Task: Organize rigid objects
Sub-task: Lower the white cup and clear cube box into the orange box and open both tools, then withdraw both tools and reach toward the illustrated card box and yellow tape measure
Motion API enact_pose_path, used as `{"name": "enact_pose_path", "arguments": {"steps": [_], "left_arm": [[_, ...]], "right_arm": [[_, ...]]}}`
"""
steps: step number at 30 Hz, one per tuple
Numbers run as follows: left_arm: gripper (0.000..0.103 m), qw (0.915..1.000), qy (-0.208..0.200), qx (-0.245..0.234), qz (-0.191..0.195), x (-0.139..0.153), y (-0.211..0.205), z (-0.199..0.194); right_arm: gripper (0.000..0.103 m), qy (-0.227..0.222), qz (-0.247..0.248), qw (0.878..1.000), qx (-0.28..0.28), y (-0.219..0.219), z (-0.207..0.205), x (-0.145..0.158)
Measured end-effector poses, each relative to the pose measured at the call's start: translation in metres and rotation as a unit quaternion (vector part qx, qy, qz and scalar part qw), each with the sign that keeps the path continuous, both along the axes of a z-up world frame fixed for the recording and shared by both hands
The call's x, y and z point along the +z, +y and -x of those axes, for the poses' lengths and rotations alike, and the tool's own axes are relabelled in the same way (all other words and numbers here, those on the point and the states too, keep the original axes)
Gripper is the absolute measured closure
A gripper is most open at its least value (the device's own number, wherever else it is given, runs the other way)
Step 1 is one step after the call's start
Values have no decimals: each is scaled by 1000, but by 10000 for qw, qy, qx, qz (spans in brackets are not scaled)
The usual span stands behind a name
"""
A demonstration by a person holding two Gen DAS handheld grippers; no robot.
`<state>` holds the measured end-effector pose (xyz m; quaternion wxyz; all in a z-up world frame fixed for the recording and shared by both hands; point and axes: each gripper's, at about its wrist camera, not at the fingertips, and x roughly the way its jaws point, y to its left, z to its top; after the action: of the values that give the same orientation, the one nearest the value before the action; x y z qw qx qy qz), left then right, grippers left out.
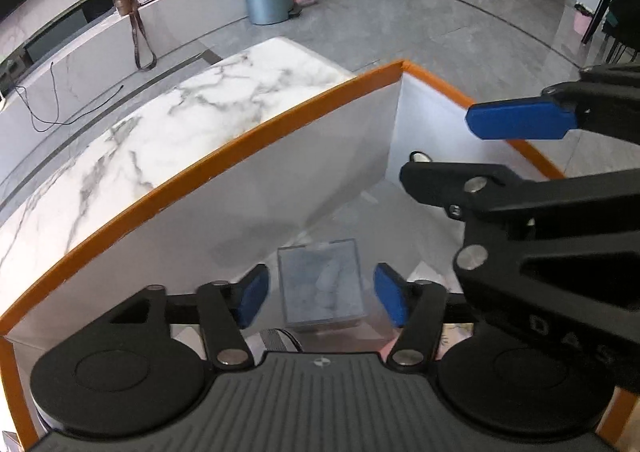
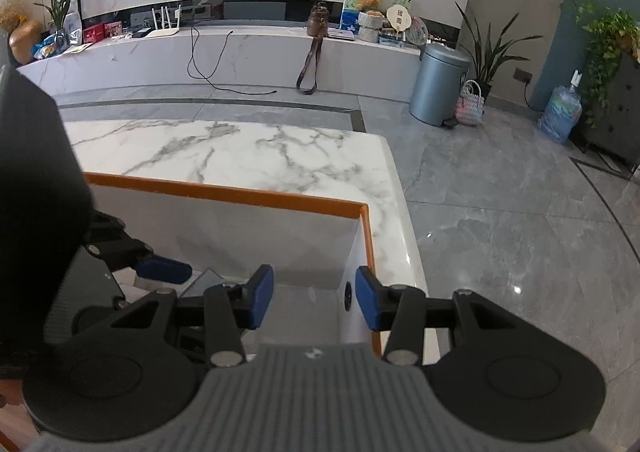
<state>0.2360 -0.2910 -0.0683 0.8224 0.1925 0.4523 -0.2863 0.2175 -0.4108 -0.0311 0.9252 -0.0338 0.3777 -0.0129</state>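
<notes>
Your left fingers [image 1: 256,298] stand apart, one on each side of the clear case [image 1: 322,284], with a gap showing between each blue pad and the case walls, so nothing is held. The case lies on the floor of the box [image 1: 224,155], near the middle, and looks to be resting there on its own.

Judging by its look, it is hard, thin plastic: light, stiff, smooth enough to slip, and likely to crack or scratch if squeezed hard. Should you need to shift it, take it across the two long side walls at mid-length, with a gentle close.

Your right gripper [image 2: 314,298] is partly open and empty, hovering over the box's far corner beside the left gripper [image 1: 322,298].
</notes>
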Motion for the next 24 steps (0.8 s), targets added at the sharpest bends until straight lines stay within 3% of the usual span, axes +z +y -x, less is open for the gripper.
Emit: {"name": "enact_pose_path", "arguments": {"steps": [6,9,10,14,18,24], "left_arm": [[26,9996,-29,95,266,15,14,7],[22,9985,-86,56,535,29,25,15],[22,9982,-149,37,584,34,28,19],[22,9951,-437,181,873,56,50,35],[22,9905,-644,306,1173,71,75,52],[22,9821,-812,909,1439,89,123,67]], "right_arm": [[56,-96,99,9999,6,6,7,10],[49,-199,113,9997,-83,7,13,17],[44,-258,121,9995,-127,8,16,19],[43,-334,151,9991,-201,11,27,28],[37,-401,-96,9985,-357,16,40,36],[34,-496,-219,9983,-205,47,59,41]]}}
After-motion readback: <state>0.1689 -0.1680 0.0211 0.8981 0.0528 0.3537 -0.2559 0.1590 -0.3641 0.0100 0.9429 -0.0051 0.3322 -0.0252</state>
